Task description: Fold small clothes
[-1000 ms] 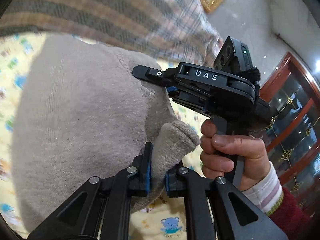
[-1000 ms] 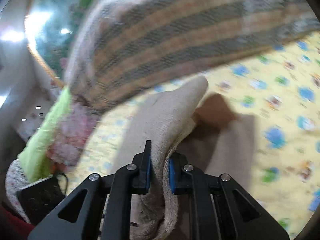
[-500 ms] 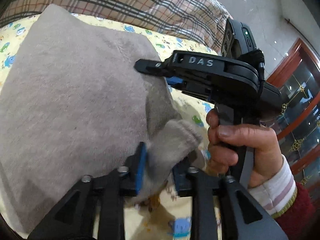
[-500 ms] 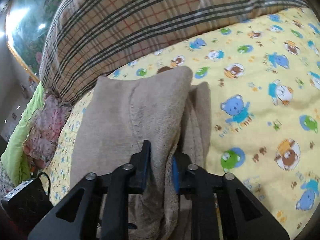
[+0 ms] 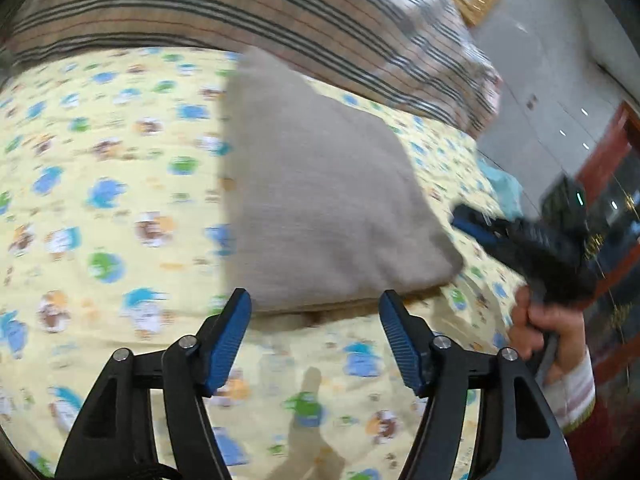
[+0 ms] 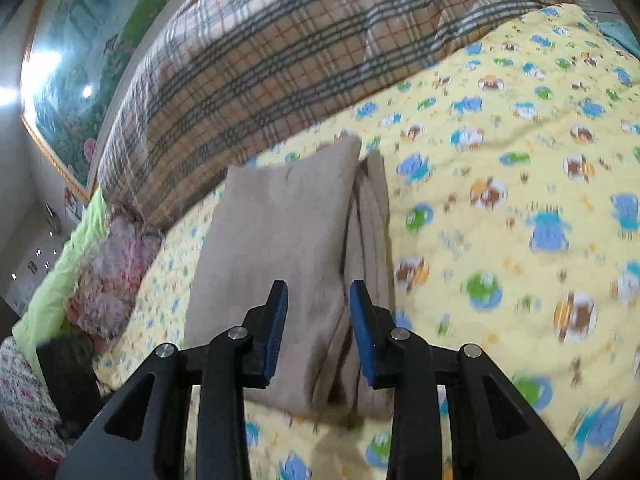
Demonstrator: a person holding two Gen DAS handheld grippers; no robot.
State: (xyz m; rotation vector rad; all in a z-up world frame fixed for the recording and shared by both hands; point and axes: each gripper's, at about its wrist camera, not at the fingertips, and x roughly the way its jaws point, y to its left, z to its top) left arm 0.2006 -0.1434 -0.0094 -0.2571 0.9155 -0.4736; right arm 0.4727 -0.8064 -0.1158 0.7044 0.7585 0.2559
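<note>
A beige knit garment [image 5: 320,200] lies folded flat on the yellow cartoon-print bedsheet [image 5: 100,220]. It also shows in the right wrist view [image 6: 276,248], with layered folded edges along its right side. My left gripper [image 5: 314,308] is open and empty, just short of the garment's near edge. My right gripper [image 6: 318,292] is open and empty, with its fingers over the garment's near end. The right gripper also shows at the right of the left wrist view [image 5: 532,240], held in a hand, beside the garment's right corner.
A plaid blanket [image 6: 280,60] is heaped along the back of the bed. A pink floral and green bundle [image 6: 92,280] lies at the left. A dark box [image 6: 68,376] sits at the lower left. A wooden glass cabinet [image 5: 612,184] stands at the right.
Both grippers have opened and let go of the beige garment, which now lies flat on the sheet. Both have drawn back from it.
</note>
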